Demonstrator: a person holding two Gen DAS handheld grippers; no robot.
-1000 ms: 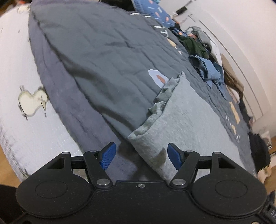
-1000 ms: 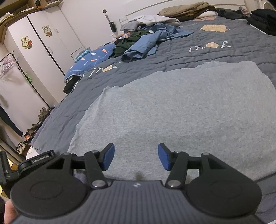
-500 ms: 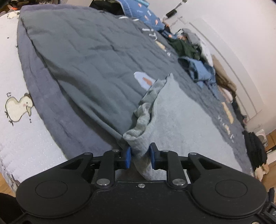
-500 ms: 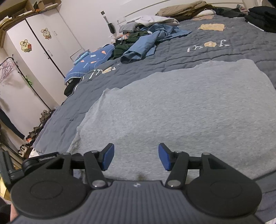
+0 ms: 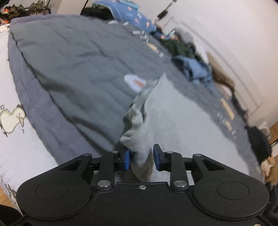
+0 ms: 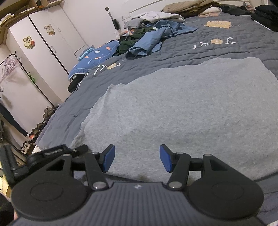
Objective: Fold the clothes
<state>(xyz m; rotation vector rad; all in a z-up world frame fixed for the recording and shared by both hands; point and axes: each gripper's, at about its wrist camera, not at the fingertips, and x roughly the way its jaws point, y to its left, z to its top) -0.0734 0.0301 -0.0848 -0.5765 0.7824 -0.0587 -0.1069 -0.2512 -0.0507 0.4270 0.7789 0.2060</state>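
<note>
A light grey garment [image 6: 182, 107] lies spread flat on the dark grey quilt [image 6: 208, 48] of a bed. In the left wrist view its near left corner [image 5: 139, 139] is bunched and lifted off the quilt. My left gripper [image 5: 141, 157] is shut on that corner, with the cloth pinched between the blue pads. The garment's left edge [image 5: 139, 97] is rumpled behind the grip. My right gripper [image 6: 137, 157] stands open just above the garment's near edge, with nothing between its fingers.
A heap of clothes with a blue jacket [image 6: 152, 40] lies at the far side of the bed. Black clothes [image 6: 265, 13] sit at the far right. The white mattress side with a duck print [image 5: 10, 120] drops off at left. A white wardrobe [image 6: 43, 43] stands beyond.
My left gripper went from wide open to shut on the garment's corner, which now stands bunched and raised; the hand rolled slightly. The right gripper has stayed put and open.
</note>
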